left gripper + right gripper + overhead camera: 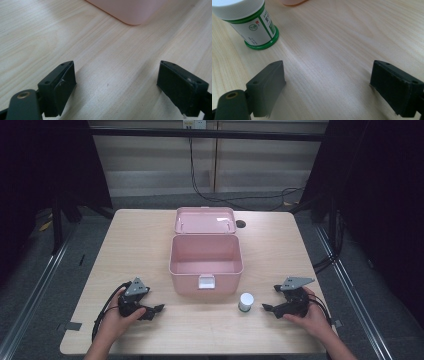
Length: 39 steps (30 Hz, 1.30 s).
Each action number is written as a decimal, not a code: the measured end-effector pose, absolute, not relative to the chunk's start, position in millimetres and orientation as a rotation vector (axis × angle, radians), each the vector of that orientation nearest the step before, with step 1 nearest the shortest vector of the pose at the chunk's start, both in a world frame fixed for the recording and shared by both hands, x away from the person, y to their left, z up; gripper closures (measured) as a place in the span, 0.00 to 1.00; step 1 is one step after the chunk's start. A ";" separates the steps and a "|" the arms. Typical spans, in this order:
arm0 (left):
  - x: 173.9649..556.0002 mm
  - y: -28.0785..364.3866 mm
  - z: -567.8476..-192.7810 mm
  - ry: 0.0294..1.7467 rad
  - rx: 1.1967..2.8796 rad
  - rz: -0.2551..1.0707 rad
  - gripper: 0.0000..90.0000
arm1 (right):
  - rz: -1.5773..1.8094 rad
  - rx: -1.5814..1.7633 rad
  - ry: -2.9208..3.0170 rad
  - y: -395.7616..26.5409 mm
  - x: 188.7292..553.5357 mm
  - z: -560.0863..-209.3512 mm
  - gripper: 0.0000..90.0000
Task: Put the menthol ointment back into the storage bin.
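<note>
Right claw (268, 299) wide open beside white bottle (245, 302), left claw (156, 300) open, pink box (206, 262) between, lid up

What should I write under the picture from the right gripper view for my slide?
Open right gripper over a wooden table, a white-capped bottle standing just ahead.

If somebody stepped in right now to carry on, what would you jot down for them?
Left tool: open, holding nothing, resting on the pale wooden table.
Right tool: open, holding nothing, aimed toward the small white-capped bottle with green trim.
The bottle stands upright just in front of the pink plastic box, whose lid is open and whose inside looks bare.
Done: lid up. Likely left: grasp the bottle, place it inside.
</note>
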<state>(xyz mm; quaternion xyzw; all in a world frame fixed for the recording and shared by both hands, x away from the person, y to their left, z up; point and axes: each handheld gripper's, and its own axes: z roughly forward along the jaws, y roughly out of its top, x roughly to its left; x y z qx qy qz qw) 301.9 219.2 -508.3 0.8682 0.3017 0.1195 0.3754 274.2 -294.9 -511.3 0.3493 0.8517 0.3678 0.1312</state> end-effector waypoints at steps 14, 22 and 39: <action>301.9 219.2 -508.5 0.771 2.220 0.305 0.16 | 0.902 1.083 2.603 -286.2 281.3 -496.3 0.19; 301.9 219.2 -508.4 0.772 2.220 0.304 0.16 | 0.775 0.973 2.754 -268.2 283.8 -475.2 0.20; 301.9 219.2 -508.4 0.771 2.220 0.304 0.16 | 0.430 0.811 2.999 -197.4 295.6 -450.0 0.31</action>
